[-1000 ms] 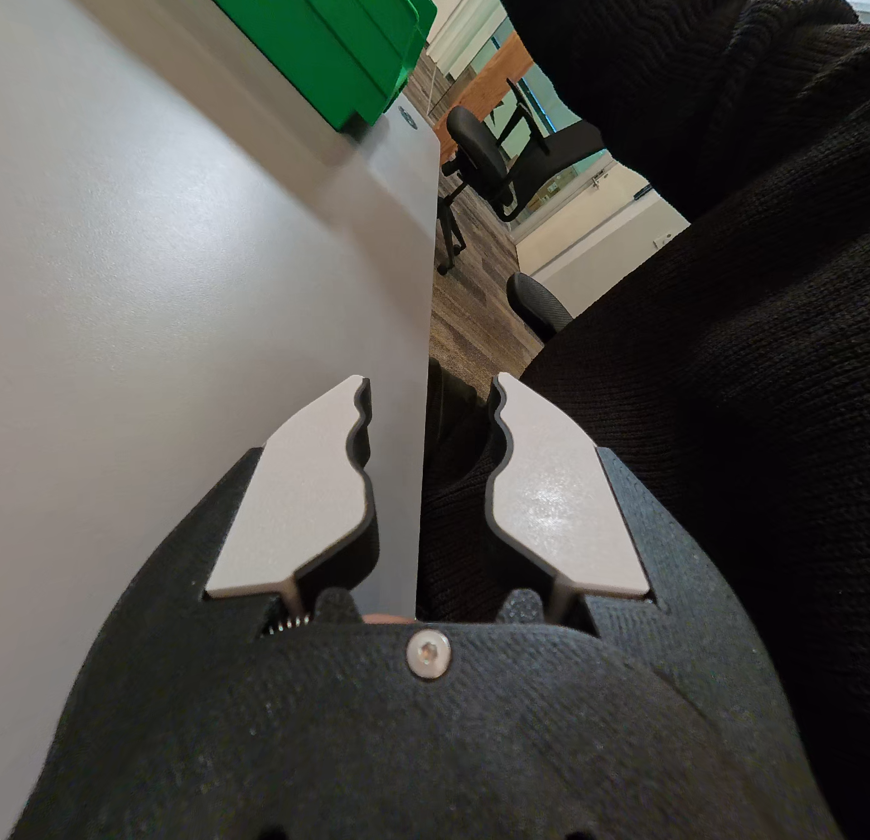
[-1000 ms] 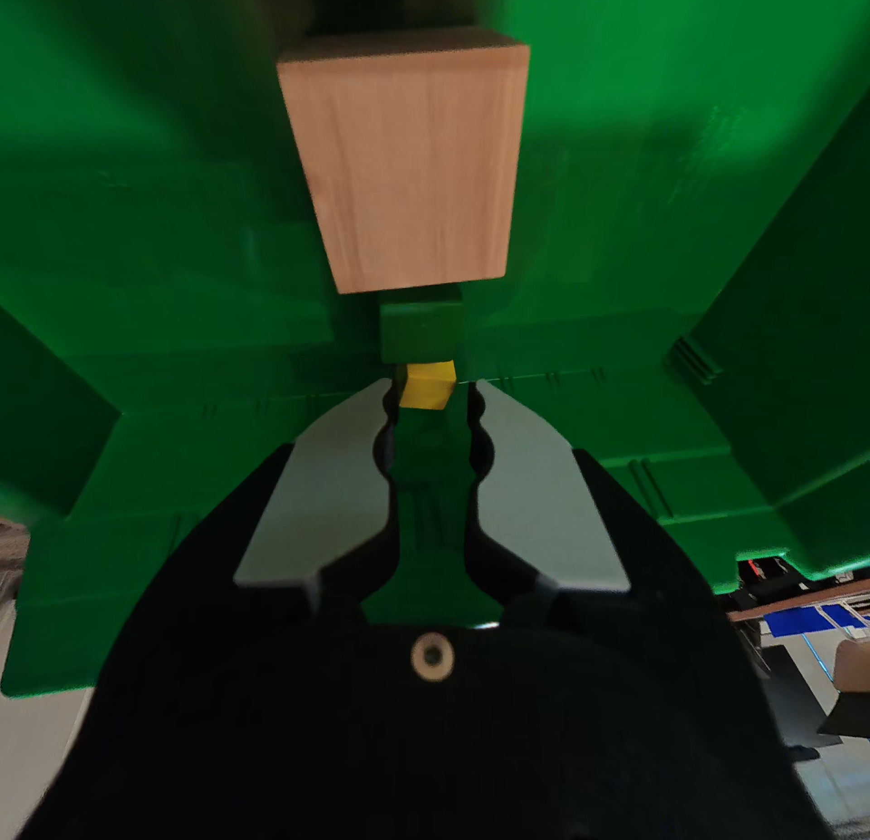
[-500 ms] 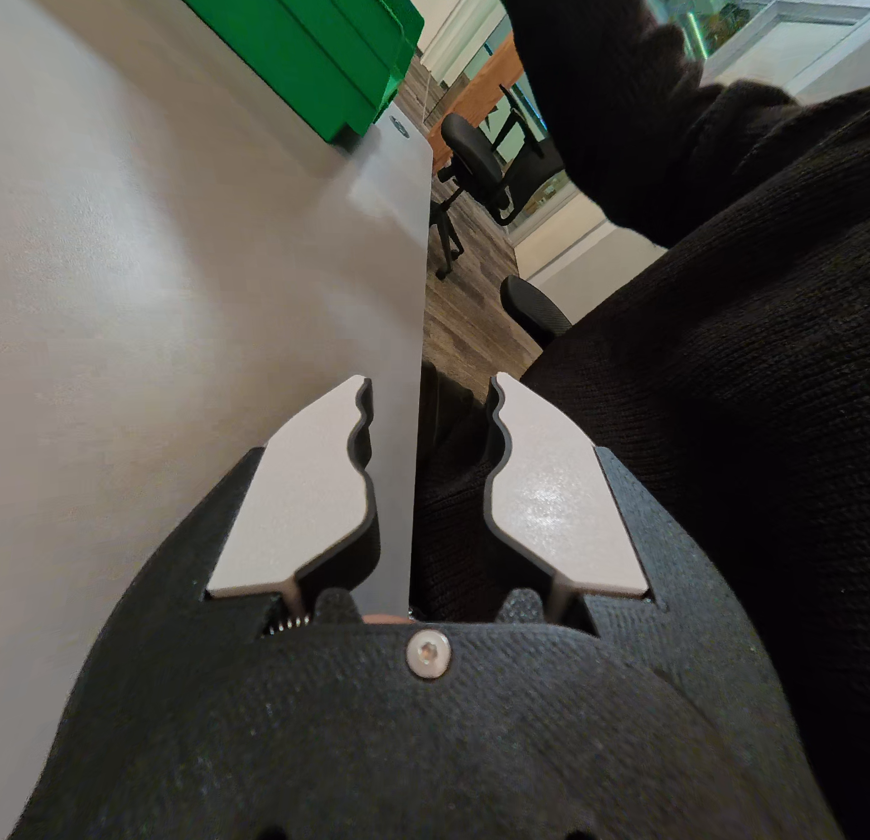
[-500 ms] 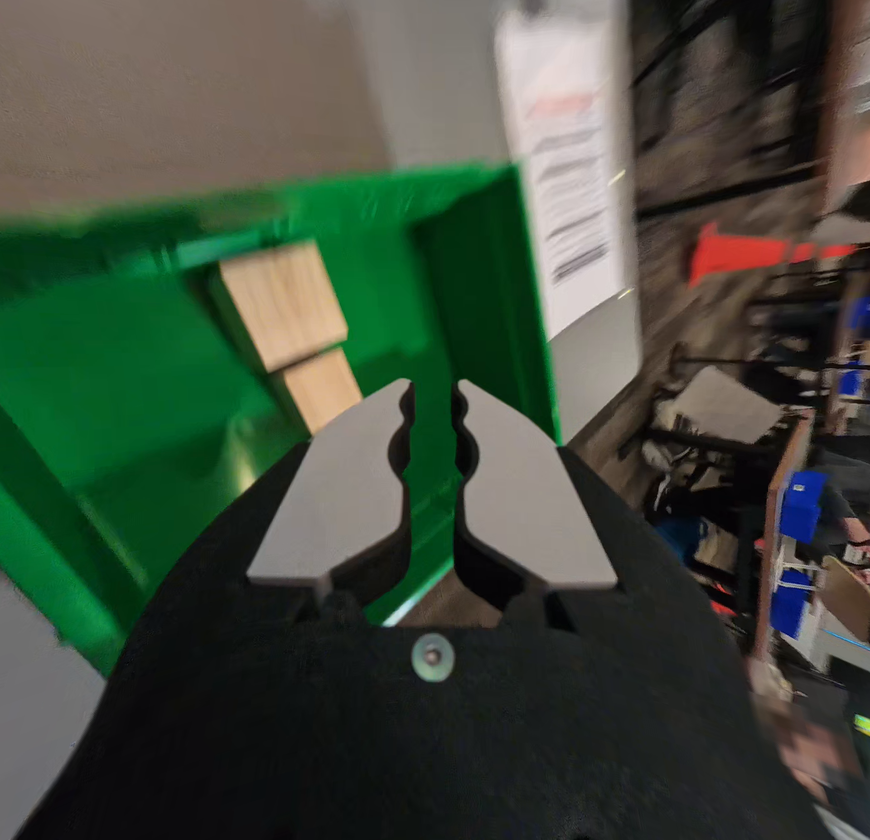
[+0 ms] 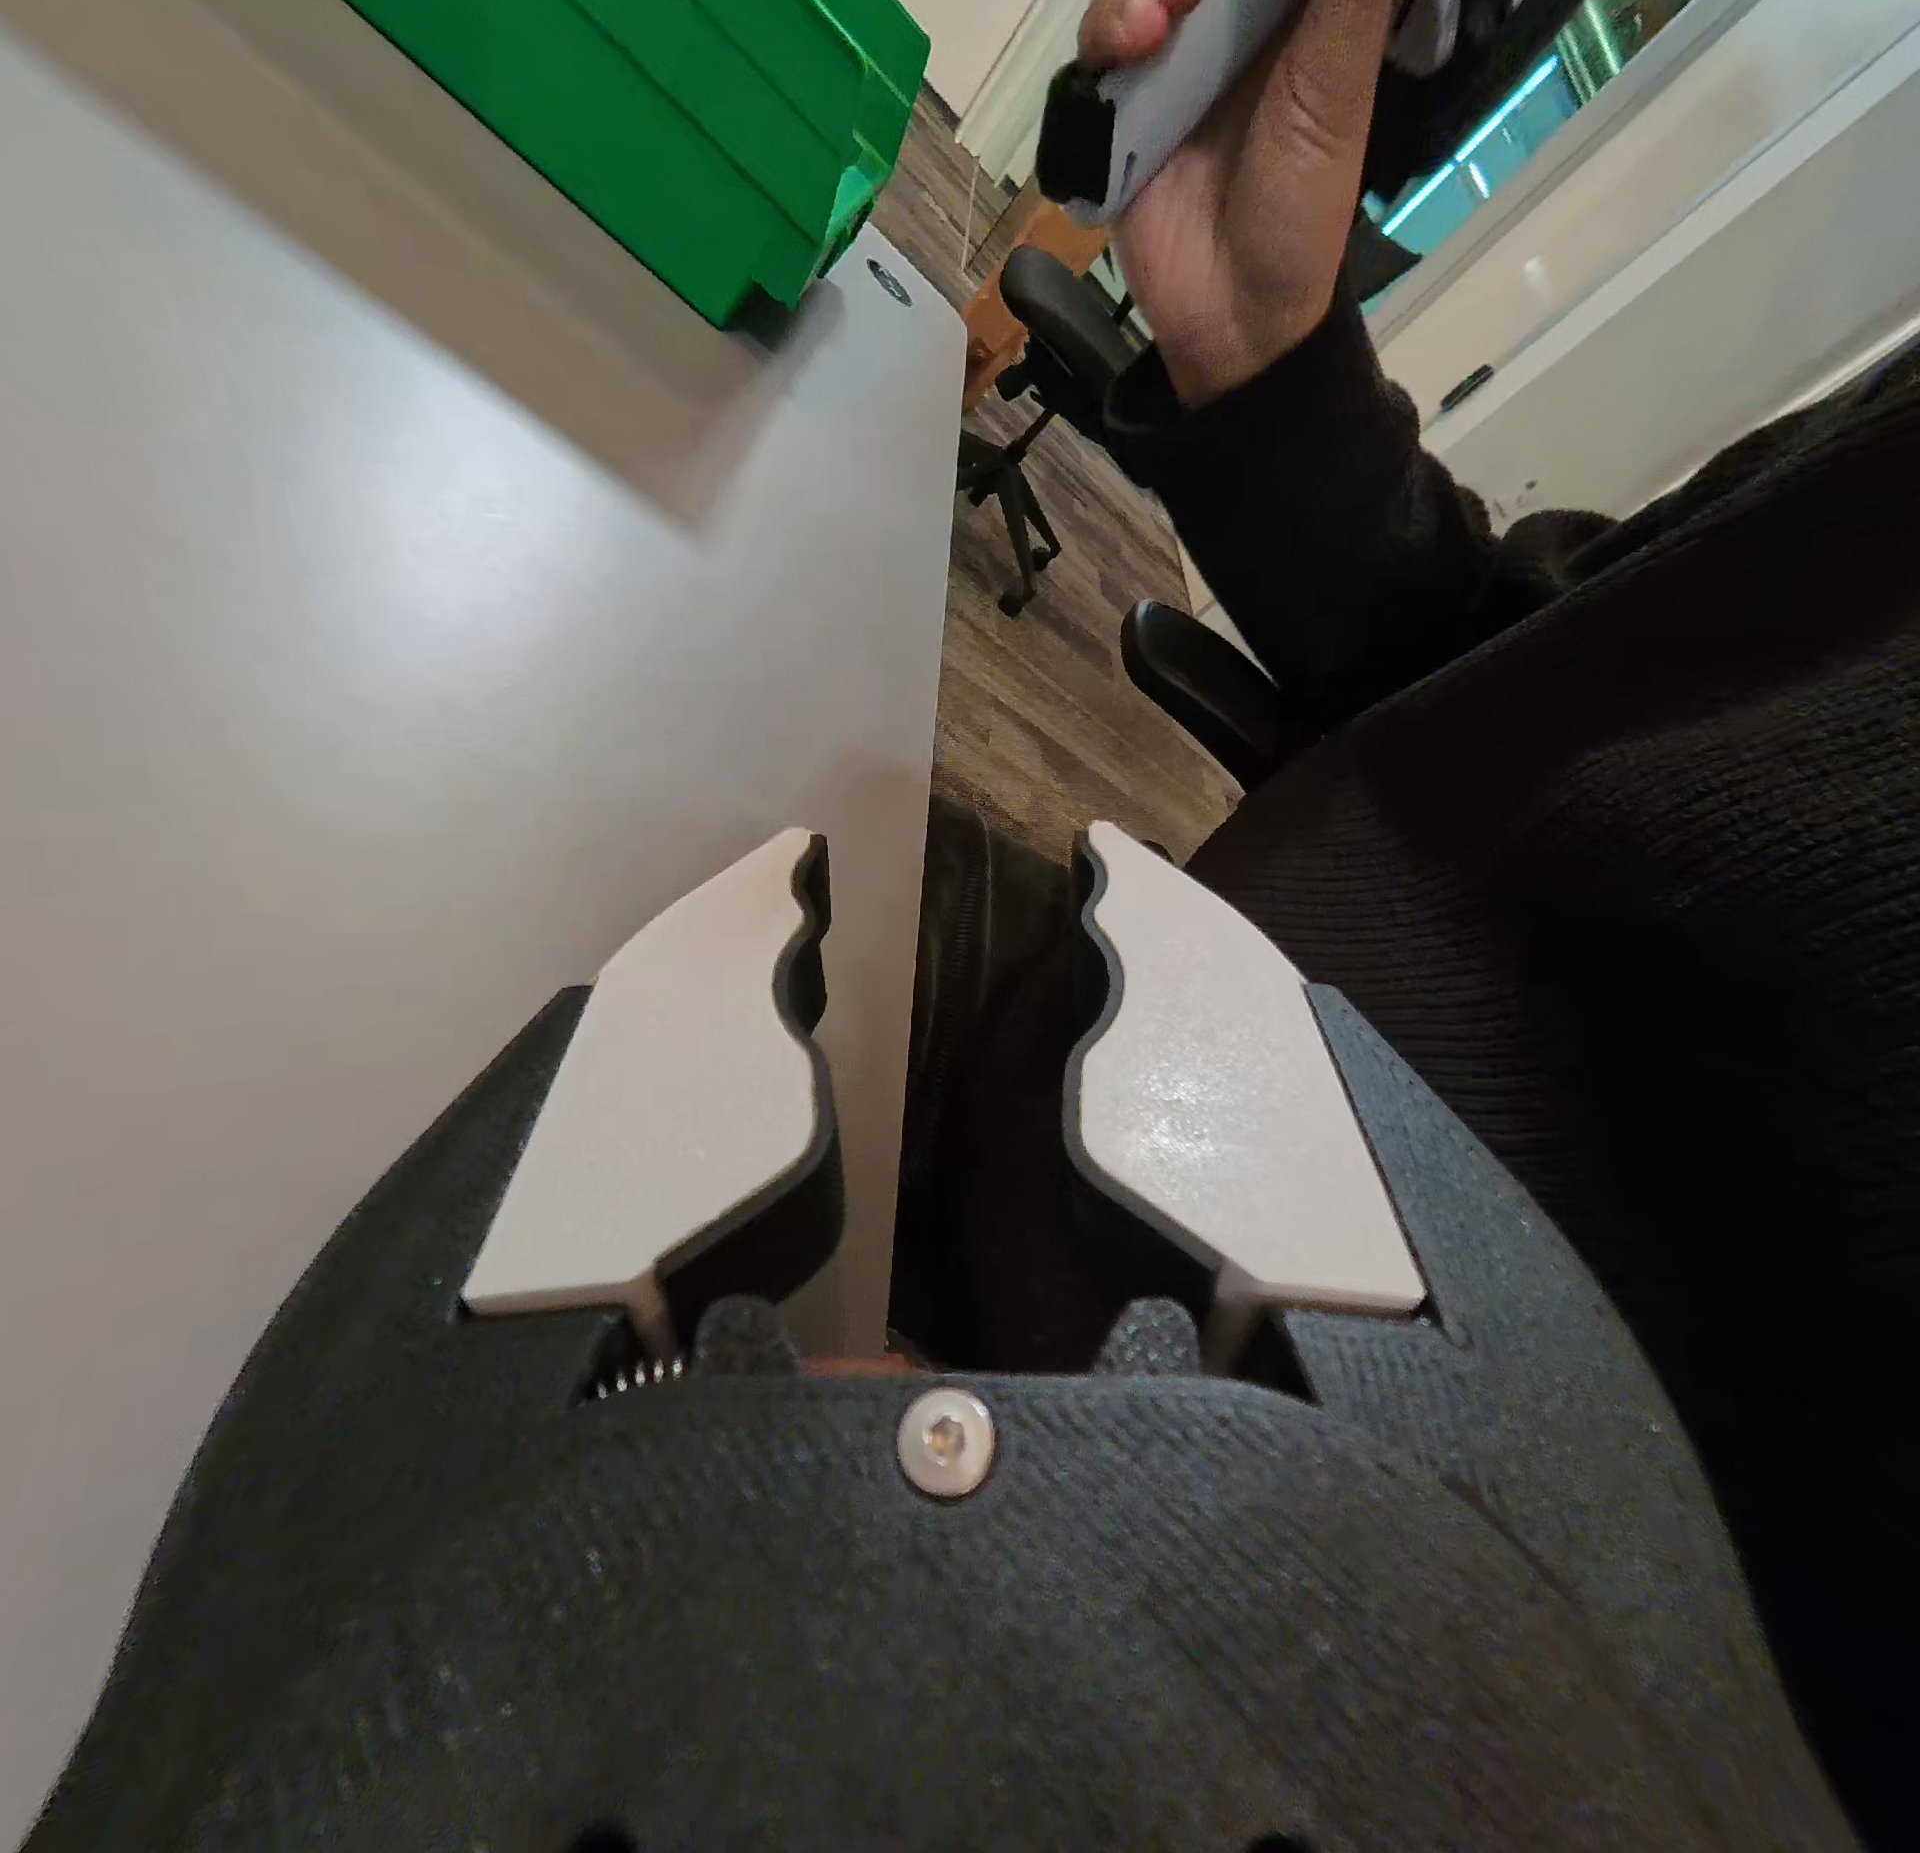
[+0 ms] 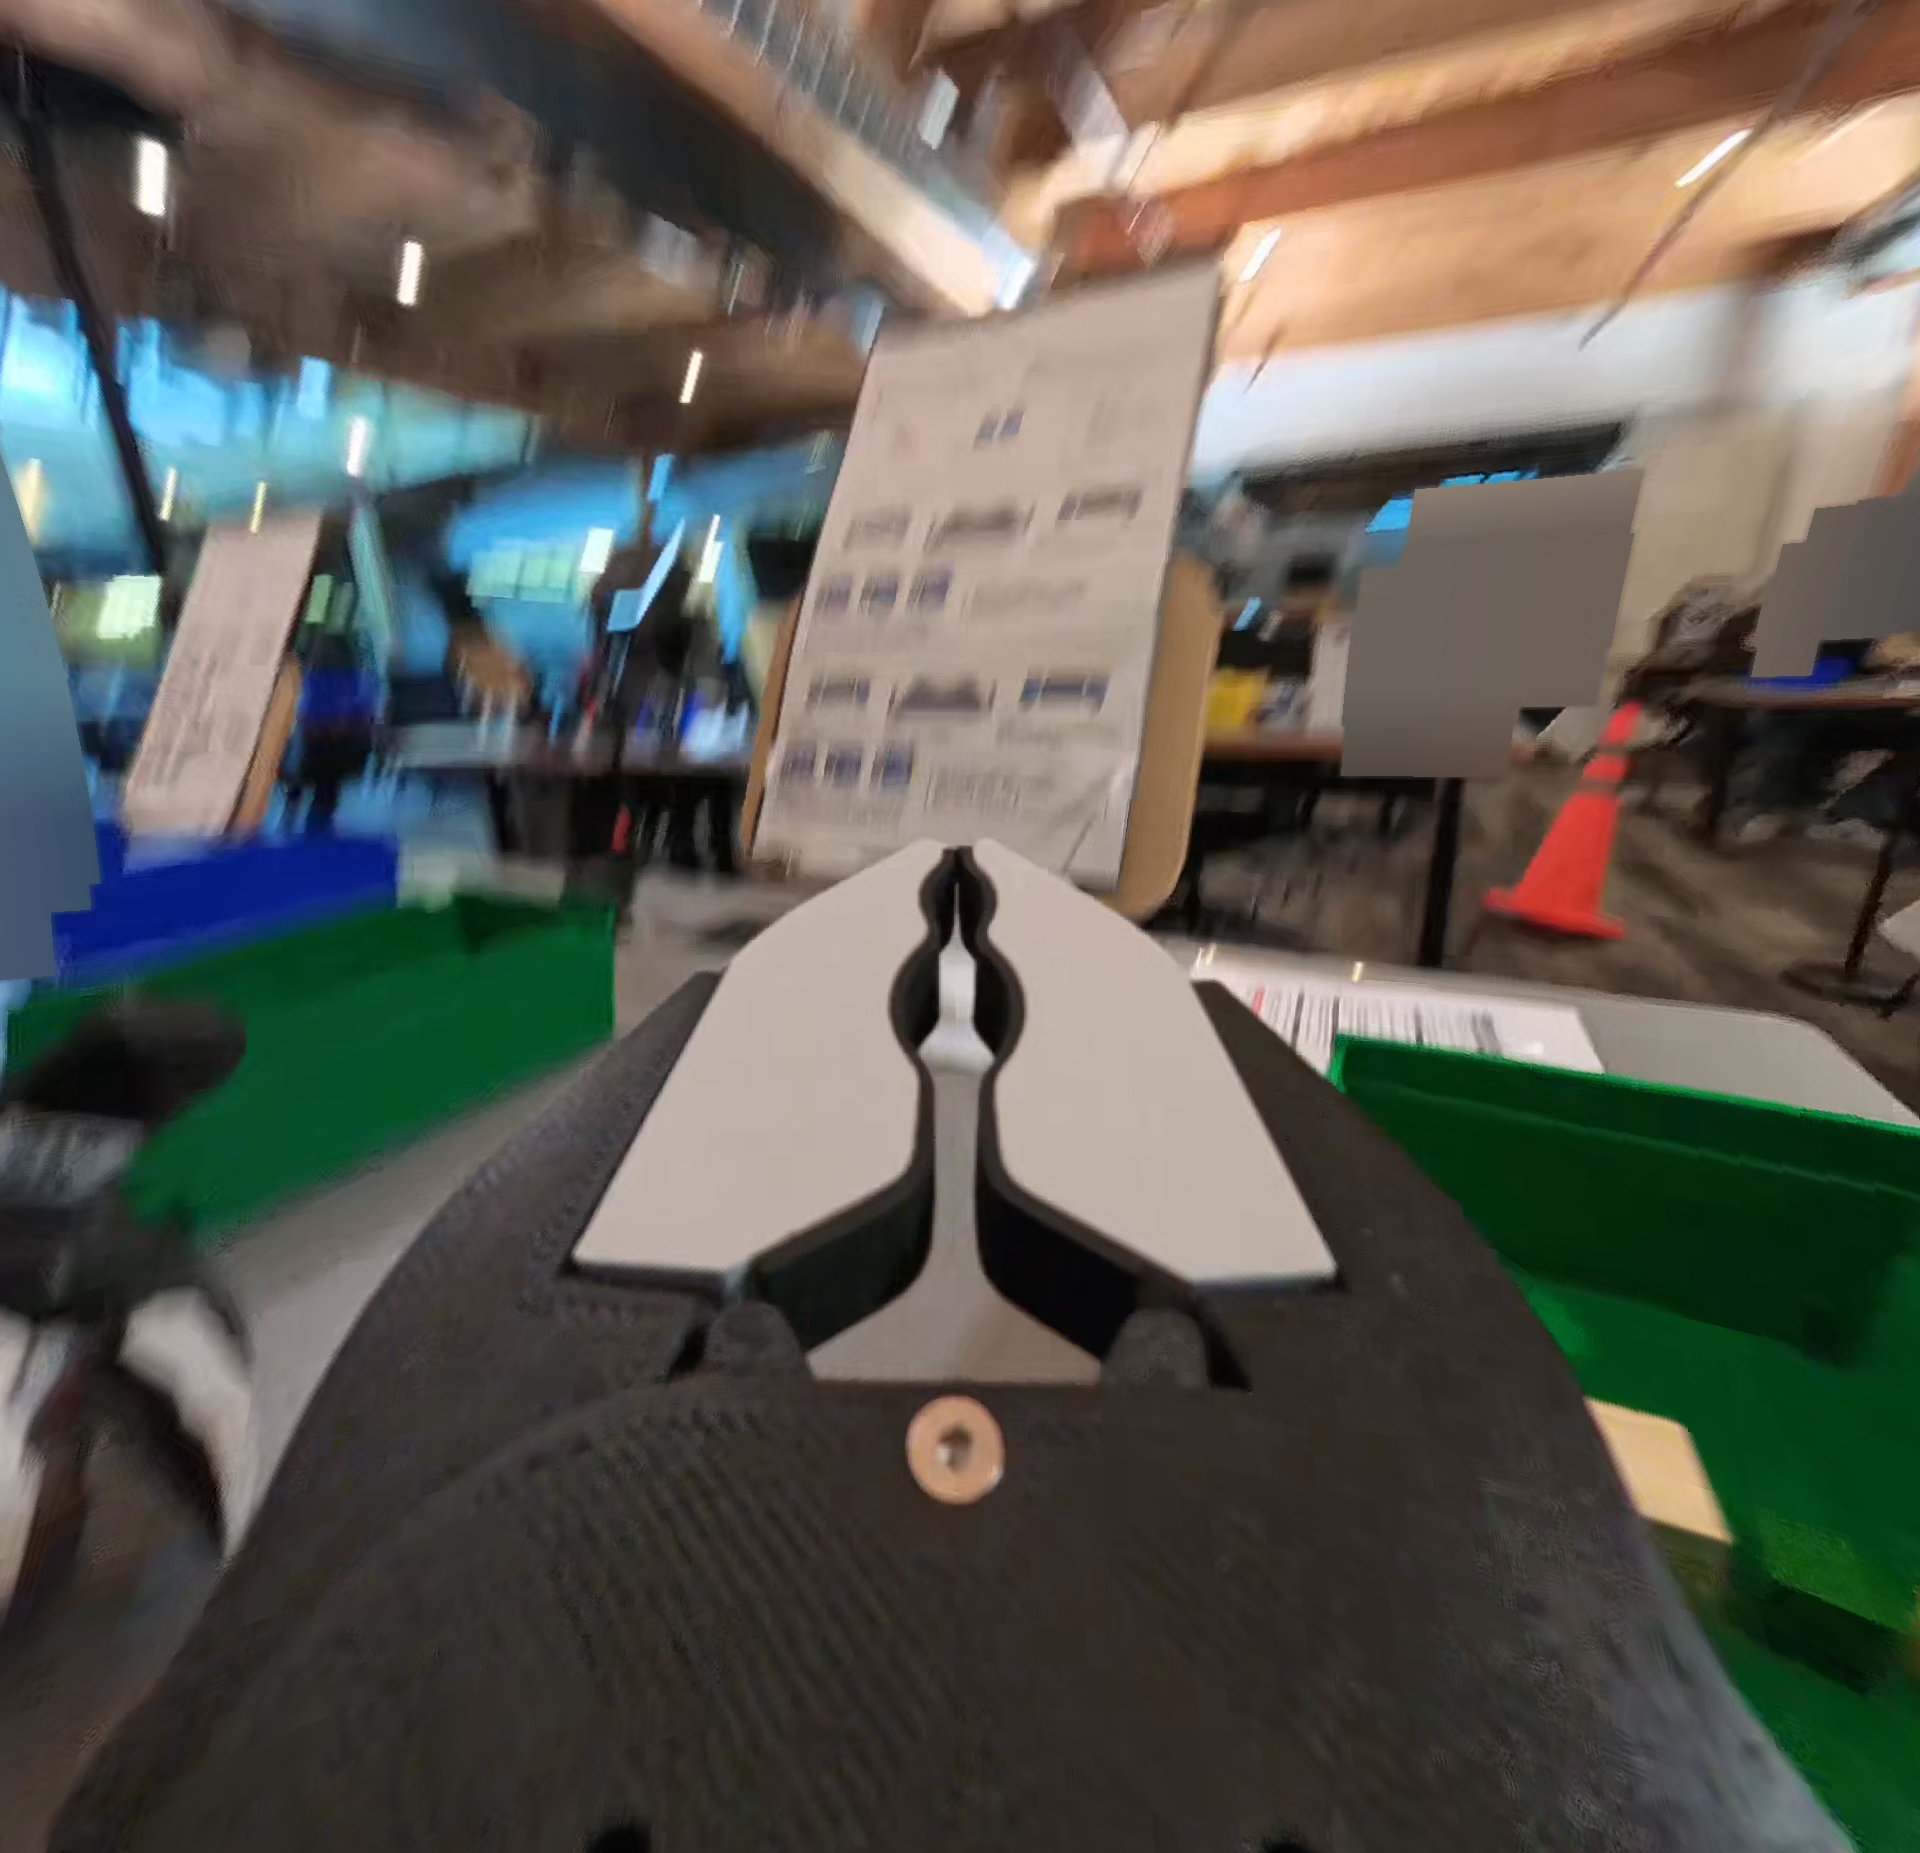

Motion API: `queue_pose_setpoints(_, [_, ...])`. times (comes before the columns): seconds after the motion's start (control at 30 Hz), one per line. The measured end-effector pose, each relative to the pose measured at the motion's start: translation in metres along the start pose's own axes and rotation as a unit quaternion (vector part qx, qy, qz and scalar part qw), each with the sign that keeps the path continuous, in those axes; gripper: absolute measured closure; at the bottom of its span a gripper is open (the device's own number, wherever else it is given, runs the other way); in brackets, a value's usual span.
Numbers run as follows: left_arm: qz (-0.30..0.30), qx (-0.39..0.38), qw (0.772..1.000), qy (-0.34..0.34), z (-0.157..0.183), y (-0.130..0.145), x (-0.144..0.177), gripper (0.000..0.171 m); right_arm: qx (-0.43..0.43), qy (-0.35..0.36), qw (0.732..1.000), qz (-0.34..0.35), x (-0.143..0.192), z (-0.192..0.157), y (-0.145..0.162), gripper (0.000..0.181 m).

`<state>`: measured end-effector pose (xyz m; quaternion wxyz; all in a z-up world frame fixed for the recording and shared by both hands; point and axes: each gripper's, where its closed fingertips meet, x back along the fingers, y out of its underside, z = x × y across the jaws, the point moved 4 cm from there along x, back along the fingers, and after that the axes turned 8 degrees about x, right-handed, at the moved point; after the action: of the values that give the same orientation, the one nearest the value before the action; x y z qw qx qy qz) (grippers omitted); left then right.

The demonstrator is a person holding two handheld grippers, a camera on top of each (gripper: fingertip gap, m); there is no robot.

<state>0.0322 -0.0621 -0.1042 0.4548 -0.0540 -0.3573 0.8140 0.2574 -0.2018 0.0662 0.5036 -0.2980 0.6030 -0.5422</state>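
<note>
My left gripper [image 5: 951,847] is open with nothing between its fingers. It lies low at the near edge of the pale table [image 5: 312,660], and the table's edge shows through the gap. A green bin [image 5: 623,89] stands farther along the table. A hand [image 5: 1216,193] holds the other gripper's handle up beside that bin. In the blurred right wrist view my right gripper [image 6: 954,858] is shut with nothing between its pads. It is raised and points out into the room, above and between a green bin on the right [image 6: 1662,1211] and another on the left [image 6: 364,1014].
A black knitted sleeve and body [image 5: 1558,972] fill the right of the left wrist view, with an office chair [image 5: 1060,349] behind. Ahead of the right gripper stand a poster board [image 6: 997,608], a printed sheet [image 6: 1403,1014], a blue bin [image 6: 208,889] and an orange cone [image 6: 1569,837].
My right gripper rose out of the green bin, away from the wooden blocks and small yellow cube, and swung up towards the room. Its pads came together on air. The left gripper stayed put.
</note>
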Motion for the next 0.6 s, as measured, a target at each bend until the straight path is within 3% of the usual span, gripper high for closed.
queue_pose_setpoints(0.03, [0.001,-0.001,1.000,-0.002,0.000,0.000,0.000,0.127,-0.024,0.031,0.998,0.045,0.002,-0.004,-0.003,0.181])
queue_pose_setpoints(0.1, [0.004,-0.004,1.000,-0.005,0.001,0.000,0.000,0.127,-0.073,0.015,0.995,0.059,-0.004,-0.024,0.007,0.181])
queue_pose_setpoints(0.3, [0.013,-0.021,1.000,-0.018,0.002,-0.003,0.005,0.128,-0.231,-0.118,0.959,-0.112,-0.029,-0.097,0.071,0.181])
queue_pose_setpoints(0.5, [0.042,-0.018,0.999,-0.027,-0.002,-0.010,0.016,0.128,-0.180,-0.098,0.966,-0.158,-0.033,-0.112,0.094,0.181])
queue_pose_setpoints(0.6, [0.054,-0.002,0.998,-0.024,-0.005,-0.014,0.018,0.129,-0.189,-0.114,0.953,-0.207,-0.033,-0.117,0.103,0.181])
